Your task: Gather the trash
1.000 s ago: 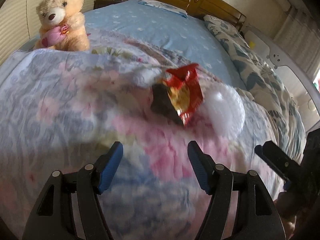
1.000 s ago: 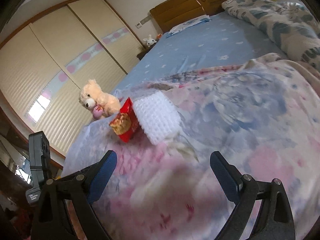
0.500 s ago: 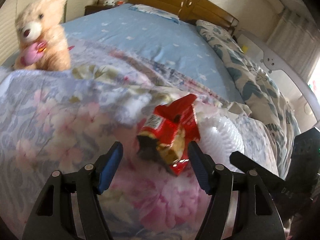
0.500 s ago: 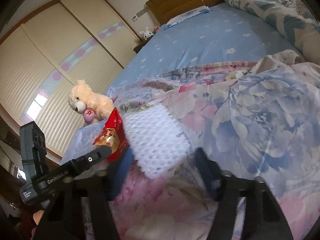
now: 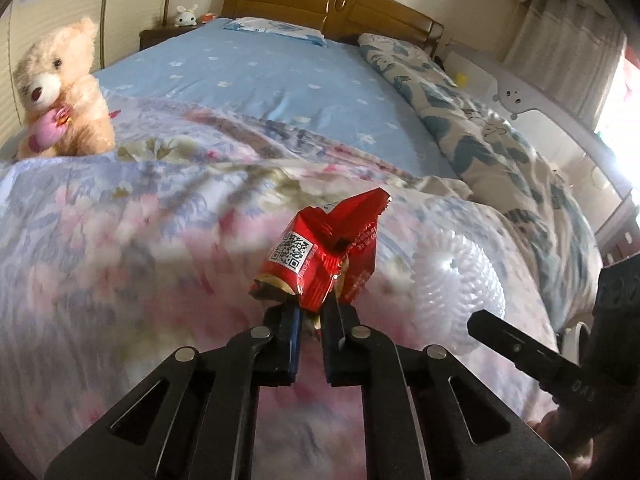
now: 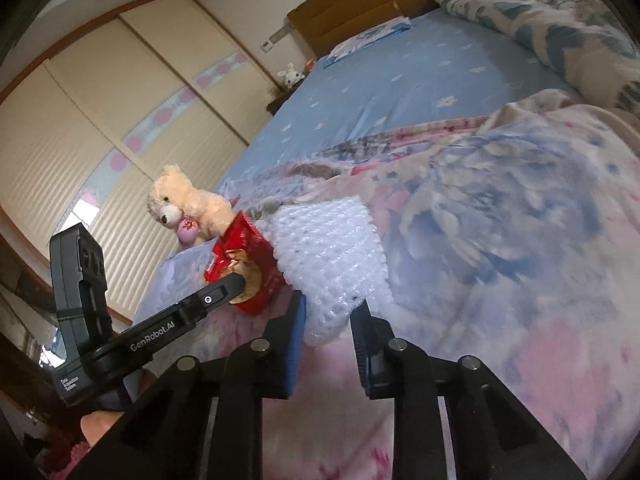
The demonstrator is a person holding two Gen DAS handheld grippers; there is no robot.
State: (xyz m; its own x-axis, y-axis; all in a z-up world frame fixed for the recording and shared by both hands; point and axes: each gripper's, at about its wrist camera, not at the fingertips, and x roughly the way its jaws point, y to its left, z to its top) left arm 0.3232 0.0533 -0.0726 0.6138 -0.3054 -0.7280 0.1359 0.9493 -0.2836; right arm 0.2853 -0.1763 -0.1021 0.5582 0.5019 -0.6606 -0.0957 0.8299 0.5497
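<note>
A crumpled red snack wrapper (image 5: 320, 256) with a QR code lies on the floral quilt (image 5: 100, 248). My left gripper (image 5: 311, 316) is shut on the wrapper's near end. It also shows in the right wrist view (image 6: 244, 264). Beside it to the right lies a white bubble-wrap sheet (image 5: 452, 280). My right gripper (image 6: 328, 324) has closed on the near edge of the bubble wrap (image 6: 332, 256), which fills the gap between the jaws.
A beige teddy bear (image 5: 60, 92) sits on the quilt at far left. A blue sheet (image 5: 280, 72), a leaf-patterned duvet (image 5: 480, 132) and a wooden headboard (image 5: 332, 4) lie beyond. Sliding wardrobe doors (image 6: 100, 120) stand left of the bed.
Both grippers moved forward and closed: the left on the red wrapper, the right on the bubble wrap. Both were open a second ago.
</note>
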